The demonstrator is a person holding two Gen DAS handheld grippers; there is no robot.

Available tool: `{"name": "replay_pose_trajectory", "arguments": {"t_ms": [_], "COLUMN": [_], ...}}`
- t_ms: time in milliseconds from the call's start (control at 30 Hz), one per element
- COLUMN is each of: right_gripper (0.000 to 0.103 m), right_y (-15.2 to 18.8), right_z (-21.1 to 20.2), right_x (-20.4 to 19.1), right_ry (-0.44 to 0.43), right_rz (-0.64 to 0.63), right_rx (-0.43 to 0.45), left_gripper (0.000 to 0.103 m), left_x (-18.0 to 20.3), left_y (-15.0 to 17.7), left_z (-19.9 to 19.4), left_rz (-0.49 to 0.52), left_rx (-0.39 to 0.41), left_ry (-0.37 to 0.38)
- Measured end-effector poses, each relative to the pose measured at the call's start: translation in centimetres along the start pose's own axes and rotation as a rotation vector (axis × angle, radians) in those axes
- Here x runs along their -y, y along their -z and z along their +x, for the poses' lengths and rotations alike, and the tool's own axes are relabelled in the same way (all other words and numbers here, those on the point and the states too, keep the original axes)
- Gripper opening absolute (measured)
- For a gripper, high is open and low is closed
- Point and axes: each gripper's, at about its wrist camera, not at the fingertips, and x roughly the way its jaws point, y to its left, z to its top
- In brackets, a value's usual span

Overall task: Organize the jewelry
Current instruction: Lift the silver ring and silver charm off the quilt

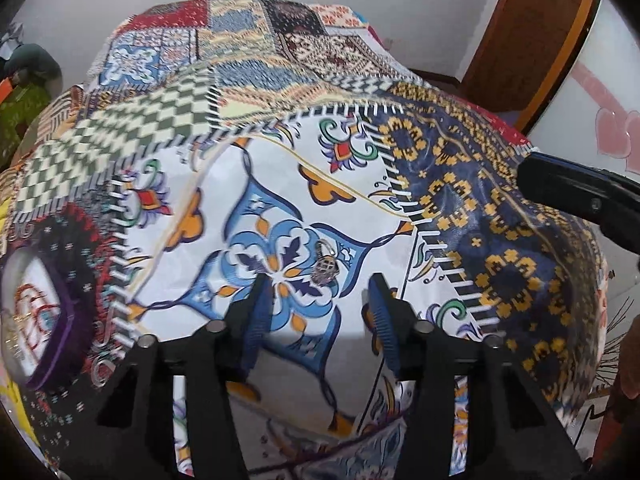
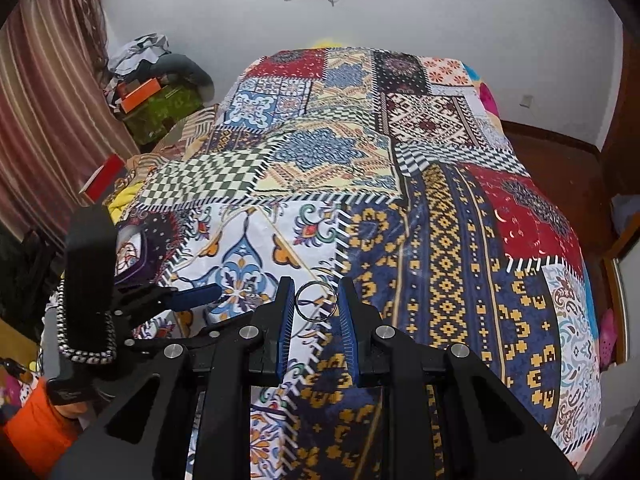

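Observation:
A small silver filigree pendant [image 1: 326,266] lies on the white and blue patch of the patchwork bedspread [image 1: 280,184]. My left gripper [image 1: 322,312] hovers open just short of it, with nothing between its blue pads. In the right wrist view my right gripper [image 2: 316,292] is shut on a plain silver ring [image 2: 315,321], held upright between the fingertips above the bedspread [image 2: 440,240]. A purple-rimmed jewelry box [image 1: 74,320] sits open at the far left and holds thin chains. The same box [image 2: 148,266] shows behind the left gripper [image 2: 192,296].
My right gripper's black body [image 1: 580,196] reaches in from the right edge. A beaded strap [image 2: 84,344] wraps the left gripper's handle. Curtains [image 2: 48,128] and a pile of clutter [image 2: 156,96] stand left of the bed, with wooden floor [image 2: 560,168] on the right.

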Motion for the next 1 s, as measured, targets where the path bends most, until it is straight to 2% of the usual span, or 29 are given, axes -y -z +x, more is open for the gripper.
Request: {"name": "replay_pose_trajectory", "arguments": {"t_ms": [167,233,333,467,667,1000], "right_gripper": [0.02,0.02,0.02,0.02,0.02,0.02], "right_y": [0.3,0.3,0.3,0.3,0.2,-0.6], "right_z": [0.8,1.2,1.4,1.4,0.9,-0.3], "right_x": [0.8,0.9,0.7,0.2,-0.1,-2.8], "right_ry": [-0.006,-0.009,-0.015,-0.018,-0.019,-0.029], "right_rz": [0.016,0.019,0.018,0.001,-0.009,-0.05], "right_rx": [-0.017,-0.025,-0.028,-0.03,-0.024,0.006], "left_gripper": [0.037,0.025,0.014,0.014,0.014,0.014], "left_x": [-0.1,0.0,-0.3,-0.7,-0.7,-3.8], "left_y": [-0.3,-0.3,-0.3,-0.2,0.5,1.1], "left_z": [1.2,1.3,1.3,0.9,-0.4,-5.4], "left_rz": [-0.011,-0.009,-0.022,-0.044,-0.033,-0.1], "left_rx": [0.015,0.022,0.026,0.03,0.043,0.127], "left_ry": [-0.003,-0.019,-0.02,0.0,-0.031,-0.062]}}
